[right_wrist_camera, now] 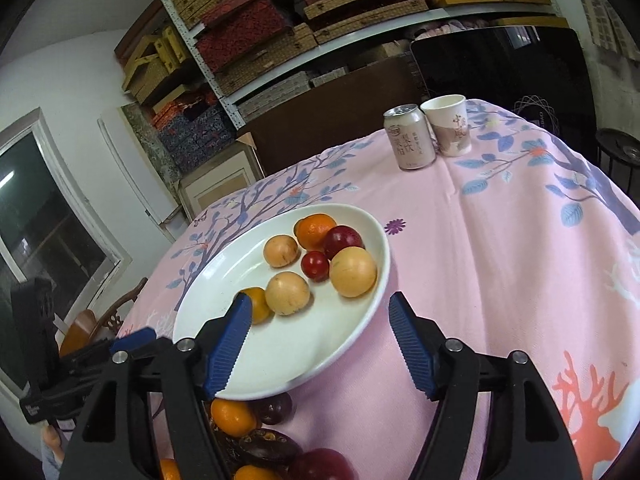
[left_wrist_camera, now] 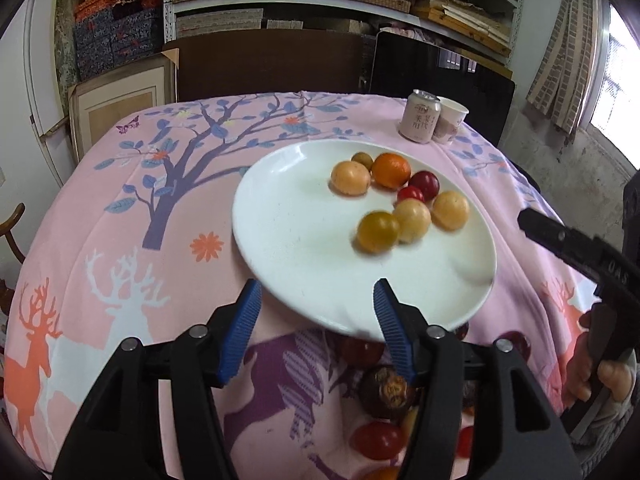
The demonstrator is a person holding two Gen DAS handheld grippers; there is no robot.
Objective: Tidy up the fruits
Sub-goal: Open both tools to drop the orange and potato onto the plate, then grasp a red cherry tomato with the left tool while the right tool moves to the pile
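fruits (left_wrist_camera: 400,200) on plate (left_wrist_camera: 288,240), can (left_wrist_camera: 419,117) behind

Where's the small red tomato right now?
On the white plate, mid-cluster in both views: small red tomato sits between the dark red plum and two pale yellow fruits.

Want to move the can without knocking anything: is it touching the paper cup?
Cannot tell. In both wrist views the can overlaps the cup with no visible gap, but neither view shows whether they actually meet.

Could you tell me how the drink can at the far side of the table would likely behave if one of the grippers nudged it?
The can stands upright and tall for its base, so a high push would probably tip it. Once down, its round body would likely roll. It touches the paper cup, which might shift too.
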